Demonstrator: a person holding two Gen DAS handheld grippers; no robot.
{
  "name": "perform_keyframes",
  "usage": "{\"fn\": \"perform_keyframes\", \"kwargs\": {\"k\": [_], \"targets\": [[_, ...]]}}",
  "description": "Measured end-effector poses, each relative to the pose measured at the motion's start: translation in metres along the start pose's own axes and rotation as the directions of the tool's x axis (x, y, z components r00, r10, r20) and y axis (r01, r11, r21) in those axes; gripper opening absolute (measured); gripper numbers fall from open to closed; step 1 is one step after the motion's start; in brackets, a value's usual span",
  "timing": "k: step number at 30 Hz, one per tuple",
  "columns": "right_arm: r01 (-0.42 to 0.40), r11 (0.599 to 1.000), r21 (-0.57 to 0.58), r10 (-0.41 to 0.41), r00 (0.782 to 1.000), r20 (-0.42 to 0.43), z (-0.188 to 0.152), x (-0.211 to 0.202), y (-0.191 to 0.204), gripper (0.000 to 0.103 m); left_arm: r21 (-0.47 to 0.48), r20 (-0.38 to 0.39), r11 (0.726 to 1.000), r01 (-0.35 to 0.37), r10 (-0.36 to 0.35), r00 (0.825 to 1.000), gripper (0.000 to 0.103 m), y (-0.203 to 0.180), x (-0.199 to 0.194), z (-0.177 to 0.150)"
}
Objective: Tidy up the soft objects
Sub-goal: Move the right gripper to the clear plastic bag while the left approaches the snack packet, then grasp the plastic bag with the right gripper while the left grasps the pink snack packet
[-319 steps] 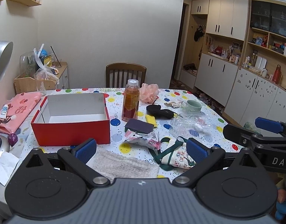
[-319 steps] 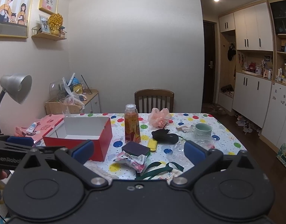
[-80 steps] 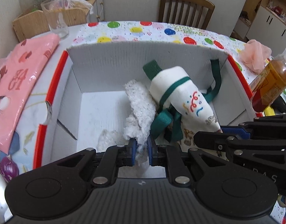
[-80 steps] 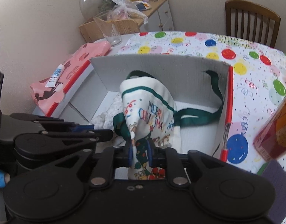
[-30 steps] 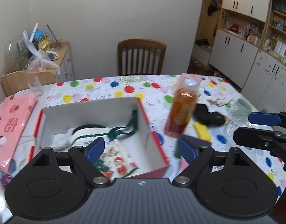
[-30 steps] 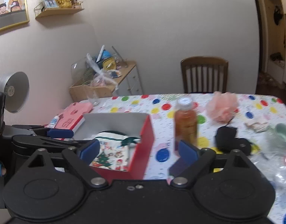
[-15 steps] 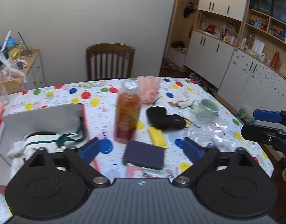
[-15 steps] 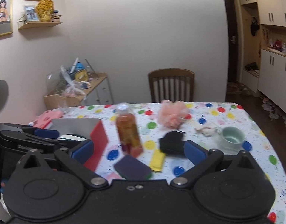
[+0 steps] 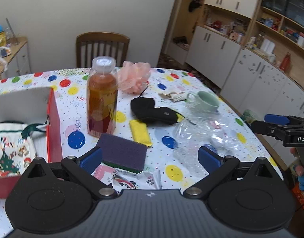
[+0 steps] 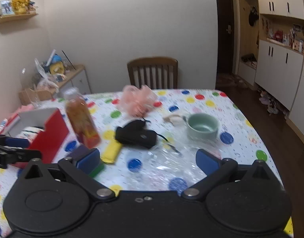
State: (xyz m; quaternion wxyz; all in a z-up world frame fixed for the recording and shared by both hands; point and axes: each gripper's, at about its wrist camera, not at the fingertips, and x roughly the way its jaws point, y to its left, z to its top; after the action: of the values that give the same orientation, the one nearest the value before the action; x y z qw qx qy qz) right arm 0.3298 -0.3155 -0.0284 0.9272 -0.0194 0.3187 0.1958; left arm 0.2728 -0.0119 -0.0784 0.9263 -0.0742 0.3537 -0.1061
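The red box (image 9: 53, 127) stands at the table's left and holds the white Christmas bag (image 9: 11, 148) with green straps. My left gripper (image 9: 150, 159) is open and empty, above a purple sponge (image 9: 122, 151) and a printed tissue packet (image 9: 130, 180). My right gripper (image 10: 148, 160) is open and empty over crinkled clear plastic (image 10: 171, 164). A pink bath pouf (image 9: 135, 77) lies at the table's far side, also seen in the right wrist view (image 10: 137, 100). A black pouch (image 9: 153, 112) and a yellow cloth (image 9: 141, 131) lie mid-table.
An orange drink bottle (image 9: 102, 97) stands right of the box. A green mug (image 9: 206, 101) and a crumpled tissue (image 9: 172, 95) lie at the right. A wooden chair (image 9: 102, 47) stands behind the table. White cabinets (image 9: 241, 63) line the right wall.
Both grippers let go of the towel and the Christmas bag in the box, opened, and swung right. The views now face the middle of the table.
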Motion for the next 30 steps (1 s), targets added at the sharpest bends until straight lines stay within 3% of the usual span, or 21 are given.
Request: {"fn": "perform_keyframes", "kwargs": {"k": [4, 13, 20, 23, 26, 30], "targets": [[0.003, 1.000, 0.004, -0.003, 0.999, -0.049, -0.009, 0.023, -0.021, 0.103, -0.029, -0.002, 0.999, -0.040, 0.040, 0.999, 0.103, -0.003, 0.015, -0.011], [-0.001, 1.000, -0.003, 0.000, 0.986, -0.166, -0.022, 0.082, -0.057, 0.095, -0.030, -0.103, 0.991, -0.131, 0.128, 0.986, 0.103, -0.015, 0.057, -0.040], [-0.029, 0.998, -0.054, 0.016, 0.973, -0.229, -0.025, 0.116, -0.065, 0.090, 0.011, -0.171, 0.975, -0.222, 0.220, 0.960, 0.103, -0.025, 0.083, -0.061], [-0.046, 0.997, -0.061, 0.030, 0.970, -0.241, -0.025, 0.123, -0.068, 0.089, -0.055, -0.194, 0.956, -0.288, 0.272, 0.942, 0.103, -0.021, 0.082, -0.060], [-0.064, 0.995, -0.073, 0.045, 0.969, -0.244, -0.024, 0.127, -0.070, 0.087, -0.217, -0.217, 0.935, -0.281, 0.234, 0.948, 0.103, -0.007, 0.076, -0.054], [-0.080, 0.991, -0.104, 0.051, 0.964, -0.261, -0.025, 0.134, -0.073, 0.081, -0.299, -0.255, 0.895, -0.330, 0.258, 0.932, 0.102, 0.003, 0.083, -0.047]]}}
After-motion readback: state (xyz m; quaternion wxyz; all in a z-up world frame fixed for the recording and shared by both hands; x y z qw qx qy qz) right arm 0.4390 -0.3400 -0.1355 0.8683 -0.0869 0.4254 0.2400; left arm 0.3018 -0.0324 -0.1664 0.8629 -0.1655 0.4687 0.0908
